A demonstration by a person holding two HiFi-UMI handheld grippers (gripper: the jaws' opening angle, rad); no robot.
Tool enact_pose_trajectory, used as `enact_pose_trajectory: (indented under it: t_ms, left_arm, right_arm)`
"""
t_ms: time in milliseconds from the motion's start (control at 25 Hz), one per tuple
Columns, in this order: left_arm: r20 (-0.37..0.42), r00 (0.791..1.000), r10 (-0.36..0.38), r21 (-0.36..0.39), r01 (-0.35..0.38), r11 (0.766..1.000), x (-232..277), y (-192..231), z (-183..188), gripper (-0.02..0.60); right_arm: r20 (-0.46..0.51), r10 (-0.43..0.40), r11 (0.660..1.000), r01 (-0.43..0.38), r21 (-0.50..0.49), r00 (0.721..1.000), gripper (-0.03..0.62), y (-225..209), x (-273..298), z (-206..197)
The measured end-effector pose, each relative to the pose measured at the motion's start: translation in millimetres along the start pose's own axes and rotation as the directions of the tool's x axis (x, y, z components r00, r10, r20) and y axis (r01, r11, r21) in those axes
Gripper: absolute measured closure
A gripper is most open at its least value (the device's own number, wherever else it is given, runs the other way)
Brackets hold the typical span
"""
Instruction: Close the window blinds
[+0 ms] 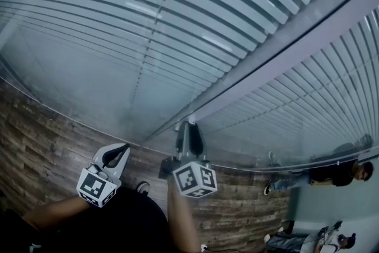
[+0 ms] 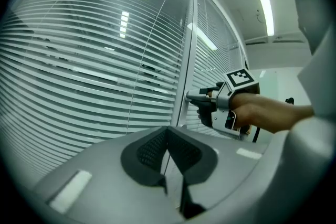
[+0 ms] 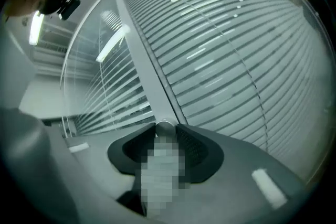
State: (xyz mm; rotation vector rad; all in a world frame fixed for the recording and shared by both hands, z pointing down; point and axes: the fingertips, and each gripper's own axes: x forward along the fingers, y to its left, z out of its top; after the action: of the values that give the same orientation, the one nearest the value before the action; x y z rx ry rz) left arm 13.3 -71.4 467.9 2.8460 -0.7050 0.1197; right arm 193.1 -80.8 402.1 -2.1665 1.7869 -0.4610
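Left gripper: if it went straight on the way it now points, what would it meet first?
Most likely the glass in front of the blinds, just left of the post. The left gripper aims there with its jaws shut and empty. How far off the glass is, the view does not show.

Likely office: glass partition [image 1: 278, 62], slatted blinds [image 1: 118, 9]

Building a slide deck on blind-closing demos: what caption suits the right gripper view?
Right gripper clamped on the round knob at the window frame, slatted blinds on both sides.
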Motion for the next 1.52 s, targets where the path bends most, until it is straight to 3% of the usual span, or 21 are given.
enact_pose_trajectory:
  t_ms: [120,240,400,480,680,880,1040,1240,1520]
  left_arm:
    - [0.001,1.000,0.006,0.000,-0.006,1.000,0,2,0,0.580]
    - [-0.002,1.000,0.013,-0.001,-0.013,1.000,0,5,0,0.580]
    - [0.001,1.000,0.014,-0.002,-0.014,1.000,-2,2,0,0.580]
    - [0.002,1.000,0.012,-0.001,-0.012,1.000,-2,-1,0,0.580]
    - [0.007,1.000,0.013,-0.003,-0.013,1.000,-1,-1,3,0.580]
    - [0.022,1.000,0.005,-0.013,-0.005,1.000,-3,-1,3,0.580]
    - [0.031,1.000,0.001,-0.013,-0.001,1.000,-1,-6,4,0.580]
    - [0.018,0.999,-0.036,-0.005,0.036,0.999,2,-18,1,0.580]
    - [0.013,0.999,-0.030,0.012,0.030,0.999,2,-22,3,0.580]
  right_arm:
    - [-0.047,-0.045,0.964,0.031,-0.266,0.998,0.464,3,1,-1]
    - [-0.076,-0.090,0.876,0.042,-0.480,0.993,0.464,6,2,-2]
    - [-0.087,-0.118,0.765,0.035,-0.643,0.989,0.464,12,1,-2]
    - [-0.105,-0.129,0.748,0.027,-0.663,0.986,0.464,12,0,-4]
    - [-0.111,-0.117,0.784,0.024,-0.621,0.987,0.457,9,0,-4]
    - [-0.050,-0.099,0.850,0.058,-0.524,0.994,0.464,8,-23,-9]
    - [0.011,-0.032,0.881,0.034,-0.473,0.999,0.592,10,-41,-9]
    - [0.020,-0.045,0.876,0.049,-0.480,0.999,0.594,6,-54,-13]
    - [0.005,-0.035,0.877,0.033,-0.479,0.999,0.594,6,-58,-18]
